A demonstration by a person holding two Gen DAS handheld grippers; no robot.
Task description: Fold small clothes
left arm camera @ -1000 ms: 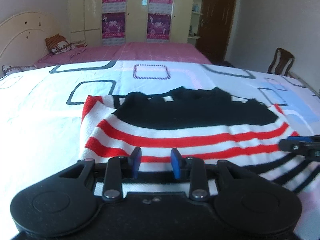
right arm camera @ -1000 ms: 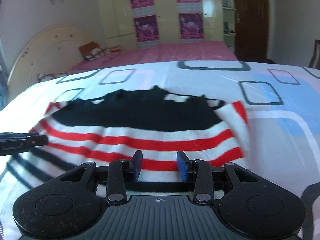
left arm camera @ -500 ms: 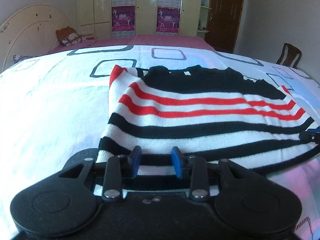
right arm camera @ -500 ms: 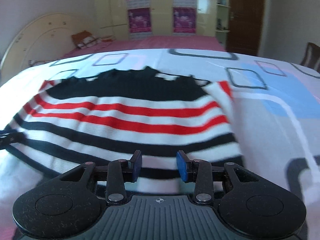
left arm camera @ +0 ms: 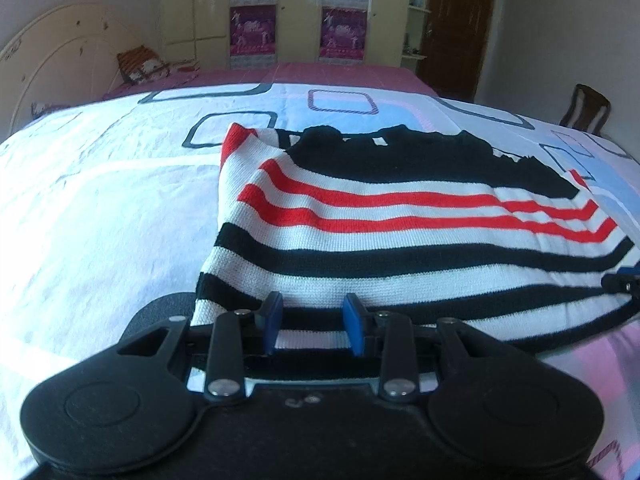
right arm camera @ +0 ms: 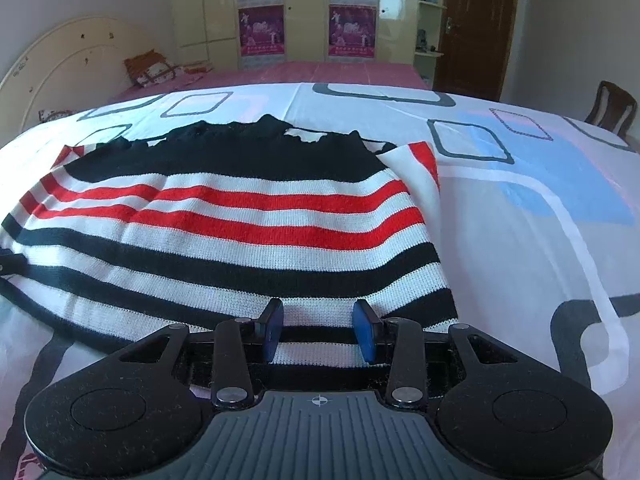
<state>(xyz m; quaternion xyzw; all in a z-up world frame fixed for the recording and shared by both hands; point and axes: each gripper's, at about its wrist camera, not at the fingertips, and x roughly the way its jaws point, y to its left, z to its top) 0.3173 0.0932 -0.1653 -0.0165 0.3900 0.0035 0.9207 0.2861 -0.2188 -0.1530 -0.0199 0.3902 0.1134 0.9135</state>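
A small knitted top (left arm camera: 400,232) with white, red and black stripes and a black upper part lies on the patterned bed sheet (left arm camera: 100,208). It also shows in the right wrist view (right arm camera: 224,232). My left gripper (left arm camera: 314,322) is open over the near left hem, with the fabric lying between and under its blue fingertips. My right gripper (right arm camera: 320,326) is open over the near right hem in the same way. The tip of the right gripper (left arm camera: 622,280) shows at the right edge of the left wrist view.
The white sheet with square prints (right arm camera: 520,208) covers the bed all around the top. A pink bed (right arm camera: 320,72) and a cream headboard (right arm camera: 60,64) stand behind. Wardrobes with posters (left arm camera: 300,12), a brown door (right arm camera: 480,24) and a chair (right arm camera: 612,108) are at the back.
Both grippers have drawn back toward me along the top, from its red stripes to its near hem. The top now lies spread out longer, with black stripes showing.
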